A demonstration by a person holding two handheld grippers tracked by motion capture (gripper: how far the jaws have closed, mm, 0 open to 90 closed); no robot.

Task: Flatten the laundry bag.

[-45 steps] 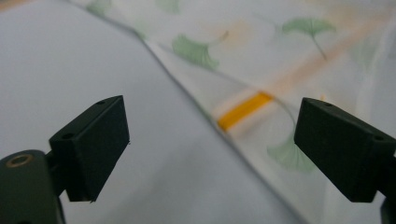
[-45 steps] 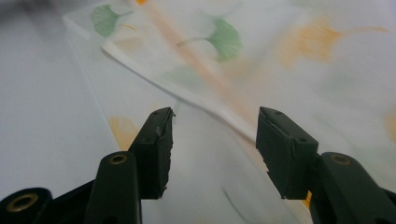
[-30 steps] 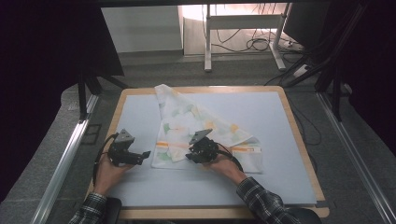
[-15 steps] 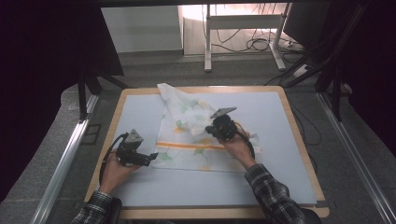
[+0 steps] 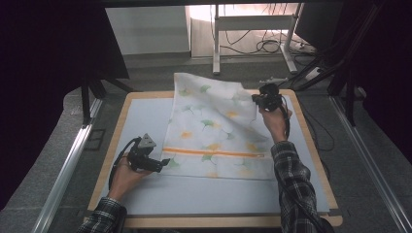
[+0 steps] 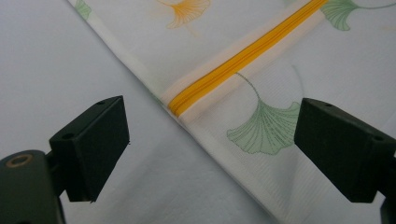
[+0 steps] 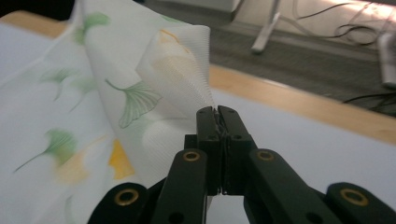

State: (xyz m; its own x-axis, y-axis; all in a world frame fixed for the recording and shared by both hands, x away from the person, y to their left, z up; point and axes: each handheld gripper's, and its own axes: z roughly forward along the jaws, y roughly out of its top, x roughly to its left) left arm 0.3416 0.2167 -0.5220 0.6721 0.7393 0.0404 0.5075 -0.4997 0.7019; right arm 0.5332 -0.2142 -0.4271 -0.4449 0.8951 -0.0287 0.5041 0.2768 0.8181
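A white cloth (image 5: 209,131) printed with green and orange ginkgo leaves lies on the pale mat, with an orange zipper strip (image 5: 214,153) running across it. My right gripper (image 5: 256,99) is at the far right, raised off the table and shut on a corner of the cloth (image 7: 177,70), so a flap hangs lifted. Low at the cloth's near left edge, my left gripper (image 5: 164,163) stands open. In the left gripper view its jaws (image 6: 212,149) straddle the cloth edge beside the zipper's end (image 6: 243,58), touching nothing.
The pale blue mat (image 5: 204,194) sits in a wooden-rimmed board (image 5: 112,150). Metal rails (image 5: 68,165) run along both sides of the table. Beyond the far edge are desk legs and cables (image 5: 262,46) on the floor.
My right gripper has risen and swept from the cloth's near middle to the far right, pulling the gripped corner with it and spreading the cloth open. My left gripper shifted slightly toward the cloth edge.
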